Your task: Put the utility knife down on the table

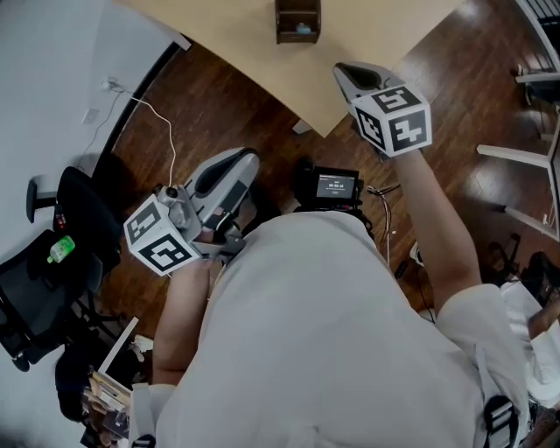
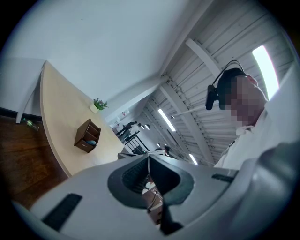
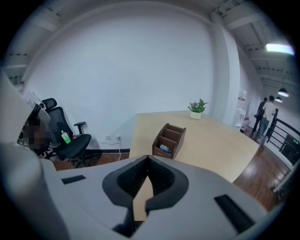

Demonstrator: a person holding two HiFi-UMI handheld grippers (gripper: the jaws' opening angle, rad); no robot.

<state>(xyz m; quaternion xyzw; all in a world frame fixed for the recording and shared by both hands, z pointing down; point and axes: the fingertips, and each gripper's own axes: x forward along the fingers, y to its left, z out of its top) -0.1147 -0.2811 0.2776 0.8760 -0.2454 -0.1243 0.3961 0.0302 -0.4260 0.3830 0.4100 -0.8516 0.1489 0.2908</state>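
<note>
I see no utility knife plainly in any view. On the pale wooden table (image 1: 367, 44) stands a brown desk organizer (image 1: 297, 19), and a small bluish item (image 3: 164, 148) lies in its front compartment; what it is I cannot tell. My right gripper (image 1: 343, 70) hovers over the table's near edge, pointing towards the organizer (image 3: 169, 138). Its jaws (image 3: 149, 158) are shut with nothing between them. My left gripper (image 1: 248, 157) is held over the wooden floor, short of the table. It is also shut and empty (image 2: 149, 155). The organizer (image 2: 87, 136) also shows in the left gripper view.
A black office chair (image 1: 35, 280) with a green bottle (image 1: 61, 249) on it stands at the left by the white wall. A white cable (image 1: 166, 131) runs across the dark wood floor. A potted plant (image 3: 197, 108) sits at the table's far end. People (image 3: 266, 112) stand far off at the right.
</note>
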